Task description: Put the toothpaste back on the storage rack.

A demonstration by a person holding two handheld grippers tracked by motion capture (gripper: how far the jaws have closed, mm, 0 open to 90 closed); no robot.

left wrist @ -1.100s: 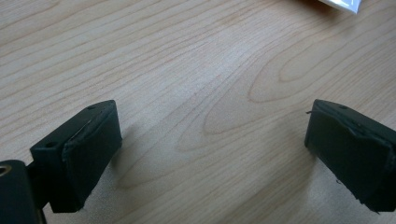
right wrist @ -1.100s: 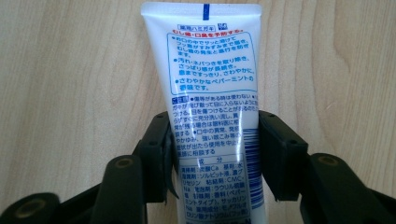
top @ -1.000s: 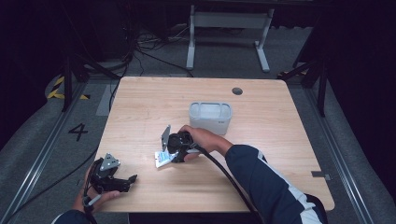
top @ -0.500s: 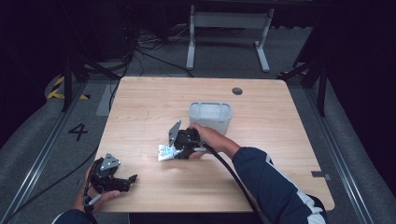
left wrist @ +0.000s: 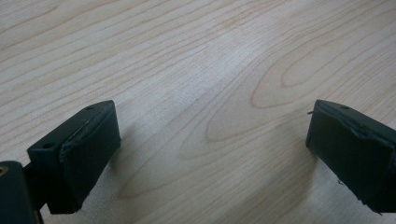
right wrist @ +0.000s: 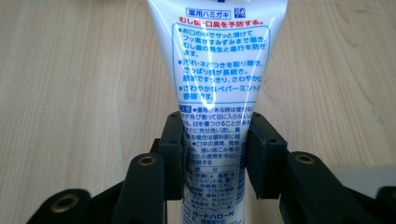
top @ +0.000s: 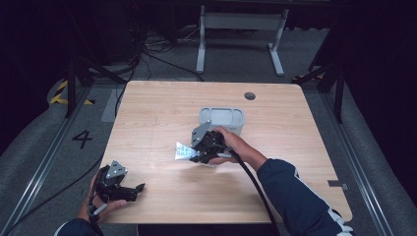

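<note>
- Right gripper is carrying the tube up and toward the bin; a second ago it sat lower and further left on the counter.
- In the right gripper view the jaws are clamping the tube from both sides near its narrow end, printed label facing the camera, wide crimped end pointing away.
- Tube is now hanging just above the wood, near the bin's front-left corner, not yet over it.
- Reads as mid-transfer: pick is done, drop-in is pending. Tube is sticking out to the left, away from the bin, so the hand likely needs to swing it round or lift over the rim.
- Left gripper is idling at the counter's near-left corner, same spot as before; jaws wide apart over bare wood, holding nothing.
</note>
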